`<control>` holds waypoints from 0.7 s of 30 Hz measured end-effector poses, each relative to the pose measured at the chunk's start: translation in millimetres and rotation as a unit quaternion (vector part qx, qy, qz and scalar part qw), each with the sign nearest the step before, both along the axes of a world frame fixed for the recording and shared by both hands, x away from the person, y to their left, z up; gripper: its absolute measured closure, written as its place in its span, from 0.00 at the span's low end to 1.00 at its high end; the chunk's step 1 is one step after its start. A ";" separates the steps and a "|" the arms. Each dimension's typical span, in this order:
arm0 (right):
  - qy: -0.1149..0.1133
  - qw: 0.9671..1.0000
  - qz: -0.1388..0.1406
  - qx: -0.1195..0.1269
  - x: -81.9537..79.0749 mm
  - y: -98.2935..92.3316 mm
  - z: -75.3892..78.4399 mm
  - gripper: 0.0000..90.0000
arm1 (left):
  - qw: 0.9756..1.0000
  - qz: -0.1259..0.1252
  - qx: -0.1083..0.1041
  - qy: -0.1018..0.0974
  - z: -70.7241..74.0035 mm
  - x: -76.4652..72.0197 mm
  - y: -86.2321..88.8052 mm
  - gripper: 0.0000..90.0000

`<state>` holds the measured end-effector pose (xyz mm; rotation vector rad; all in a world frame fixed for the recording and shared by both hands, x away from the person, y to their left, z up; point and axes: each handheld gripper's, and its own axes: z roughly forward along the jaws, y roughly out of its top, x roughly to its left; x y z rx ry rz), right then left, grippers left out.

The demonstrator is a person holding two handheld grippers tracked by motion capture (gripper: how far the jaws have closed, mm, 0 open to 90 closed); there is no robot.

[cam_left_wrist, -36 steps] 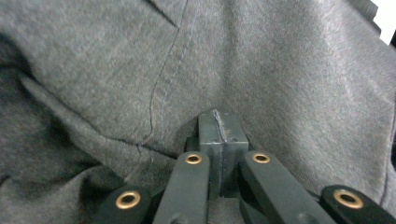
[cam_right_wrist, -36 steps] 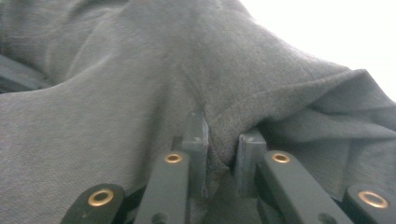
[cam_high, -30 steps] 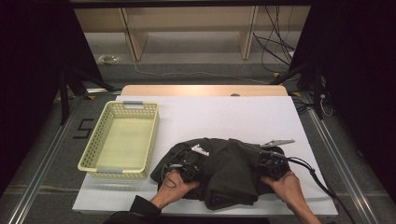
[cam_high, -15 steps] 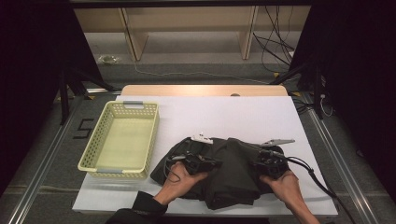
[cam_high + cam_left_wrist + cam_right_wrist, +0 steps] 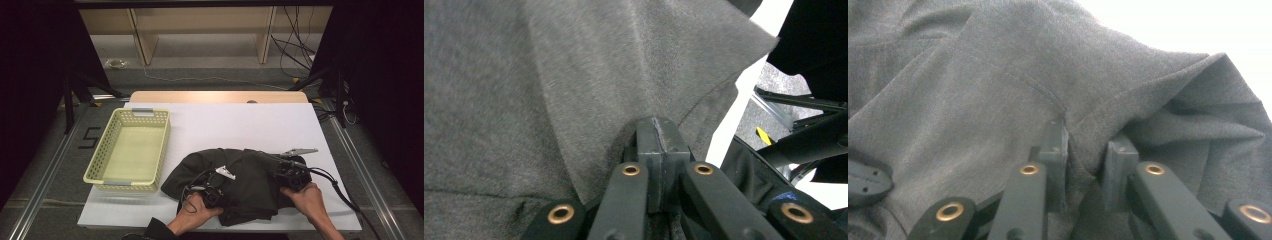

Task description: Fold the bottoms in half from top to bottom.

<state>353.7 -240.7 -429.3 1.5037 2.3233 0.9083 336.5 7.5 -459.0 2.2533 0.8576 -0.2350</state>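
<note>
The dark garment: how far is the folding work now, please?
Done: the dark garment lies partly folded on the white table. In hand: the left gripper and the right gripper each pinch its cloth. Left: the yellow basket holds nothing yet.

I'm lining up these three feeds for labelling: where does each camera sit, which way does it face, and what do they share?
High view: above the person's side, looking forward and down on the white table, yellow basket and dark garment; forearms and both hands show.
Left gripper view: rides the left gripper, looking along its jaws, shut on grey cloth.
Right gripper view: rides the right gripper, jaws pinching a fold.
Shared: all three show the garment.
</note>
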 end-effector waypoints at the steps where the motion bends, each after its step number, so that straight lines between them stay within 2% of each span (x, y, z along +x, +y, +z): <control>1: 0.000 1.000 0.000 -0.002 -0.2 -0.2 -0.1 0.82 | 1.000 -0.002 0.002 -0.001 0.3 -0.5 0.6 0.99; 3: -0.001 1.000 -0.003 -0.006 -0.6 -0.3 -0.4 0.77 | 1.000 -0.002 0.006 -0.010 -0.1 -4.3 0.4 0.99; 5: 0.000 1.000 -0.005 -0.013 -0.8 -0.4 -1.8 0.68 | 1.000 -0.003 0.007 -0.012 2.1 -5.1 1.3 0.99; 6: 0.000 1.000 -0.005 -0.013 -0.8 -0.4 -1.8 0.68 | 1.000 -0.003 0.007 -0.012 2.1 -5.1 1.3 0.99; 7: 0.001 1.000 -0.007 -0.016 -2.5 1.4 -3.9 0.56 | 1.000 0.005 0.003 -0.016 5.9 -4.9 2.9 0.98; 9: 0.003 1.000 -0.006 -0.011 -5.1 3.9 -5.6 0.48 | 1.000 0.018 -0.012 -0.018 10.7 -5.1 6.9 0.93; 10: 0.006 1.000 -0.008 -0.007 -6.2 4.8 -6.3 0.46 | 1.000 0.018 -0.012 -0.018 10.7 -5.1 6.9 0.90; 12: 0.014 1.000 -0.010 -0.008 -8.5 7.3 -9.1 0.40 | 0.998 0.047 -0.028 -0.036 21.5 -5.4 16.5 0.83; 15: 0.023 1.000 -0.014 -0.015 -9.6 12.0 -16.3 0.35 | 0.994 0.089 -0.023 -0.053 27.9 -2.9 25.3 0.71; 16: 0.023 1.000 -0.014 -0.015 -9.6 12.0 -16.3 0.35 | 0.994 0.089 -0.023 -0.053 27.9 -2.9 25.3 0.64; 17: 0.031 0.999 -0.011 -0.023 -8.8 14.9 -21.3 0.34 | 0.991 0.119 -0.008 -0.057 27.9 1.1 30.2 0.58; 18: 0.036 0.999 -0.011 -0.025 -8.4 15.8 -22.8 0.34 | 0.991 0.119 -0.008 -0.057 27.9 1.1 30.2 0.54; 19: 0.037 0.999 -0.012 -0.027 -7.7 17.0 -25.1 0.34 | 0.988 0.142 -0.002 -0.052 25.7 5.9 34.3 0.49; 21: 0.041 0.999 -0.011 -0.027 -7.0 17.6 -26.6 0.33 | 0.988 0.149 0.002 -0.048 24.5 8.3 35.1 0.46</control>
